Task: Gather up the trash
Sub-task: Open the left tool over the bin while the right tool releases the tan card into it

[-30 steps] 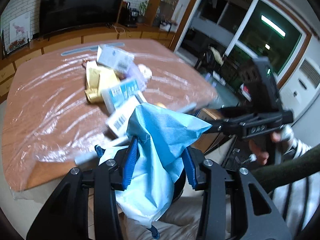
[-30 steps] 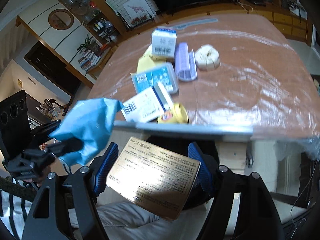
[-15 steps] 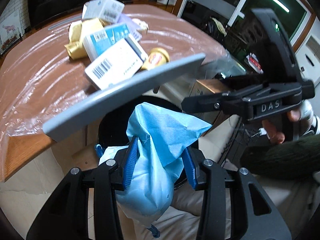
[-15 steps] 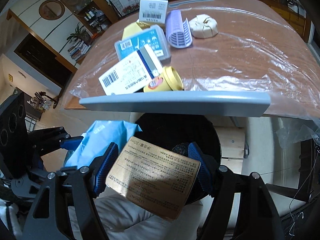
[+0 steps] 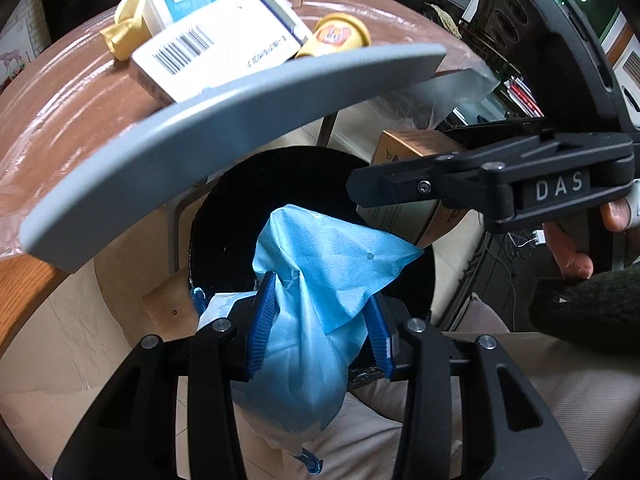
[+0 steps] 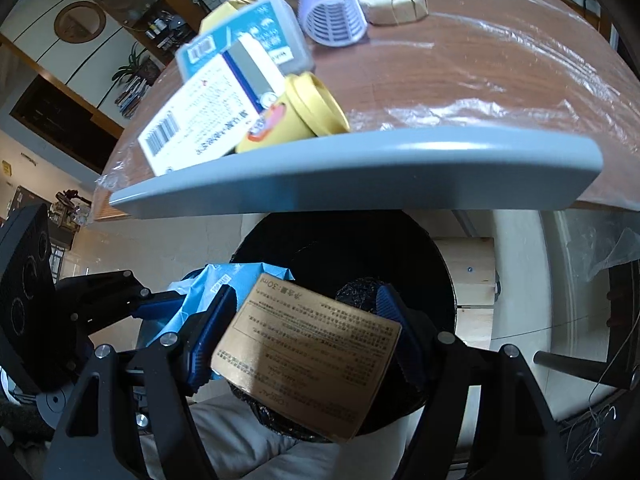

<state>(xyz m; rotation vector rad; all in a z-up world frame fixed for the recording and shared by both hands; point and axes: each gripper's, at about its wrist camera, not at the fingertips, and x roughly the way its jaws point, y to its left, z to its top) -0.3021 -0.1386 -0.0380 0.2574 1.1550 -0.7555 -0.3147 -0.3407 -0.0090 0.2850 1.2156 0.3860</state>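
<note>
My left gripper (image 5: pixel 320 320) is shut on a crumpled blue wrapper (image 5: pixel 316 280) and holds it over the mouth of a black bin (image 5: pixel 240 216) below the table edge. My right gripper (image 6: pixel 304 332) is shut on a flat gold box (image 6: pixel 308 360) and holds it over the same bin (image 6: pixel 400 256). The right gripper and gold box (image 5: pixel 404 148) show at the right of the left wrist view. The blue wrapper (image 6: pixel 204 292) shows left of the gold box in the right wrist view.
A grey strip (image 6: pixel 360 168) lies along the table's near edge above the bin. On the plastic-covered wooden table (image 6: pixel 460 64) lie a white barcode box (image 6: pixel 200 128), a yellow cup (image 6: pixel 300 120), a blue box (image 6: pixel 248 40), a purple comb-like piece (image 6: pixel 332 20) and a tan bundle (image 6: pixel 396 0).
Both grippers have dropped below the table edge and moved in over the black bin, each still holding its item. The bin fills more of both views.
</note>
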